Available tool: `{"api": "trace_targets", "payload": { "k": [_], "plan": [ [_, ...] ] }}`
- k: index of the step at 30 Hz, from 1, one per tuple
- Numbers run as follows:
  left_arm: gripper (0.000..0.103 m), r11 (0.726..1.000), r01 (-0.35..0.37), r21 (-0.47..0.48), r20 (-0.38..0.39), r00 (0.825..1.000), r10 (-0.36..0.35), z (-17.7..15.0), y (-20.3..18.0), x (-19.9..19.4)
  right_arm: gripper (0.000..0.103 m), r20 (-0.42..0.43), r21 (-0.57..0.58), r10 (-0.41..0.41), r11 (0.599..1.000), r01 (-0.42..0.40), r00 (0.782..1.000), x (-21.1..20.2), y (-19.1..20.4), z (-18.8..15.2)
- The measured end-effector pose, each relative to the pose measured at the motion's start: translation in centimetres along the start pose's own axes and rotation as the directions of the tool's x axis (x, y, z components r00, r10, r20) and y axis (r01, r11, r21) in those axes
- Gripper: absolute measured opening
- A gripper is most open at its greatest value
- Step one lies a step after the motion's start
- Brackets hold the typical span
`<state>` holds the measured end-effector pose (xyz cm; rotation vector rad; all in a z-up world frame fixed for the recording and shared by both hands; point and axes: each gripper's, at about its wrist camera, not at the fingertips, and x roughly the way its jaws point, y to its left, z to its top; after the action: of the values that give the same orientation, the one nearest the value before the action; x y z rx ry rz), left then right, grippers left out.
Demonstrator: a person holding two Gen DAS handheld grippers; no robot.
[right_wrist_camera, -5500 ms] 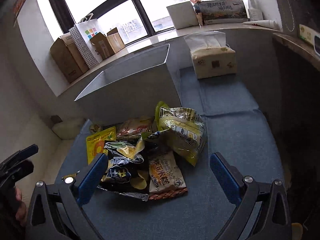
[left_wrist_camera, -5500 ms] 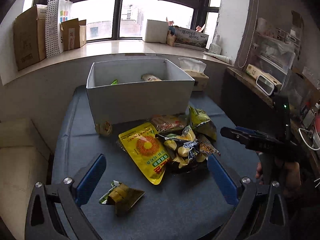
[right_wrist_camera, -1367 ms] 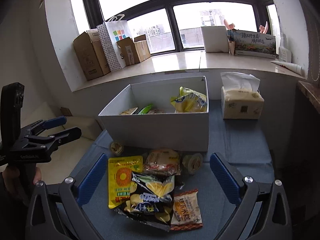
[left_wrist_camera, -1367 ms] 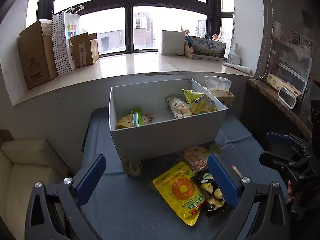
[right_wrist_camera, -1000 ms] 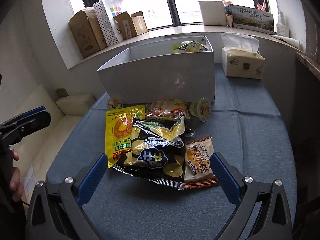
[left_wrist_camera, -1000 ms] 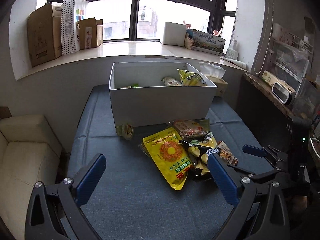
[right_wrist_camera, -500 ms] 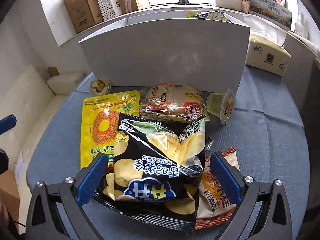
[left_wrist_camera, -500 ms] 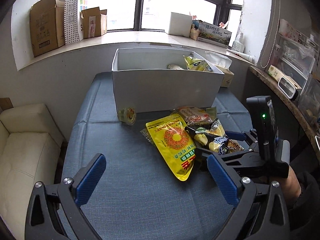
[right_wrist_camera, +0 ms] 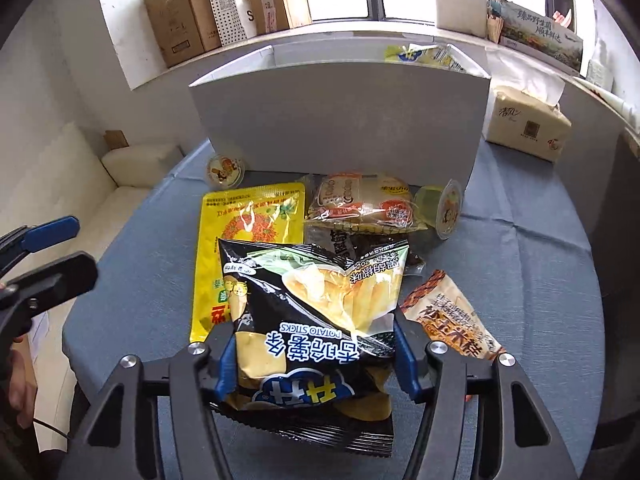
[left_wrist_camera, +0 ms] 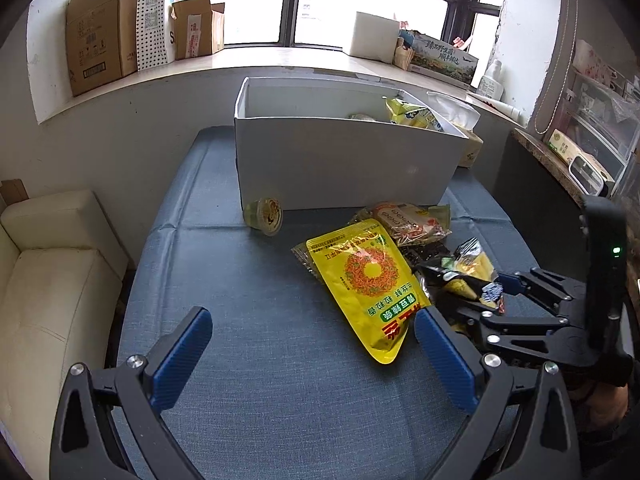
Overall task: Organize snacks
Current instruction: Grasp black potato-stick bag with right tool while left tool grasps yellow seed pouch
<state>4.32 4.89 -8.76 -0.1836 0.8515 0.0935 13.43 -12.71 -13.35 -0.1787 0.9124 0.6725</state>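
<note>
A black potato-sticks bag (right_wrist_camera: 320,312) lies on top of the snack pile on the blue cloth. My right gripper (right_wrist_camera: 316,338) has it between its jaws, which are closing, with both blue pads against the bag's sides. In the left wrist view the right gripper (left_wrist_camera: 472,296) reaches into the pile from the right. A yellow pouch (left_wrist_camera: 368,280) lies beside the bag. A white box (left_wrist_camera: 344,168) behind the pile holds several packets. My left gripper (left_wrist_camera: 312,344) hovers open over bare cloth, with nothing between its fingers.
A bread pack (right_wrist_camera: 360,204), an orange-brown packet (right_wrist_camera: 452,320) and two jelly cups (right_wrist_camera: 224,170) (right_wrist_camera: 444,208) lie around the pile. A tissue box (right_wrist_camera: 524,124) stands right of the white box. A cream sofa (left_wrist_camera: 52,264) borders the table's left side.
My right gripper has come forward and down onto the black bag, and its jaws have narrowed from wide open onto the bag's sides. The left gripper has sunk slightly.
</note>
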Motion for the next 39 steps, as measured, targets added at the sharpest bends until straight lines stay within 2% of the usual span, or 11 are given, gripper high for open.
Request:
{"api": "trace_targets", "payload": {
  "k": [7, 10, 14, 17, 20, 21, 23, 24, 26, 28, 39],
  "plan": [
    [0.103, 0.996, 0.016, 0.090, -0.057, 0.998, -0.011, 0.6, -3.4, 3.5, 0.066, 0.128, 0.066, -0.058, 0.997, 0.050, 0.990, -7.3, -2.5, -0.7],
    [0.103, 0.997, -0.017, 0.078, -0.103, 0.994, 0.025, 1.2, -5.2, 5.9, 0.066, 0.155, 0.125, -0.117, 0.987, 0.097, 0.981, -9.5, -4.3, -1.3],
    [0.103, 0.994, -0.069, 0.080, -0.146, 0.986, 0.080, 1.7, -7.5, 9.2, 0.066, 0.172, 0.196, -0.137, 0.975, 0.102, 0.976, -11.0, -6.5, -2.2],
    [0.103, 0.979, -0.178, 0.096, -0.156, 0.969, 0.191, 1.7, -8.5, 11.2, 0.066, 0.158, 0.213, -0.136, 0.972, 0.101, 0.978, -11.0, -7.3, -2.7],
    [0.102, 0.984, -0.163, 0.065, -0.195, 0.965, 0.173, 1.4, -7.9, 12.3, 0.066, 0.149, 0.225, -0.130, 0.970, 0.094, 0.980, -10.8, -7.7, -3.2],
    [0.100, 0.987, -0.148, 0.060, -0.202, 0.967, 0.157, 1.2, -7.7, 12.4, 0.066, 0.146, 0.227, -0.128, 0.969, 0.093, 0.981, -10.7, -7.8, -3.3],
    [0.072, 0.994, -0.104, 0.028, -0.199, 0.974, 0.108, 0.9, -7.1, 11.8, 0.066, 0.145, 0.225, -0.118, 0.971, 0.083, 0.982, -10.5, -7.6, -3.4],
    [0.066, 0.995, -0.097, 0.017, -0.196, 0.976, 0.099, 0.8, -6.8, 11.5, 0.066, 0.146, 0.222, -0.114, 0.972, 0.079, 0.983, -10.4, -7.4, -3.4],
    [0.042, 0.998, -0.069, -0.002, -0.204, 0.977, 0.068, 0.8, -6.1, 10.8, 0.066, 0.141, 0.215, -0.109, 0.974, 0.077, 0.984, -10.1, -7.1, -3.4],
    [0.033, 0.999, -0.041, -0.018, -0.205, 0.978, 0.036, 0.6, -5.2, 9.8, 0.066, 0.139, 0.209, -0.104, 0.975, 0.073, 0.985, -10.0, -6.8, -3.5],
    [0.029, 0.998, 0.067, -0.010, -0.057, 0.996, -0.068, 0.5, -2.1, 1.9, 0.066, 0.128, 0.160, -0.078, 0.986, 0.057, 0.989, -8.9, -4.7, -3.0]
  ]
}}
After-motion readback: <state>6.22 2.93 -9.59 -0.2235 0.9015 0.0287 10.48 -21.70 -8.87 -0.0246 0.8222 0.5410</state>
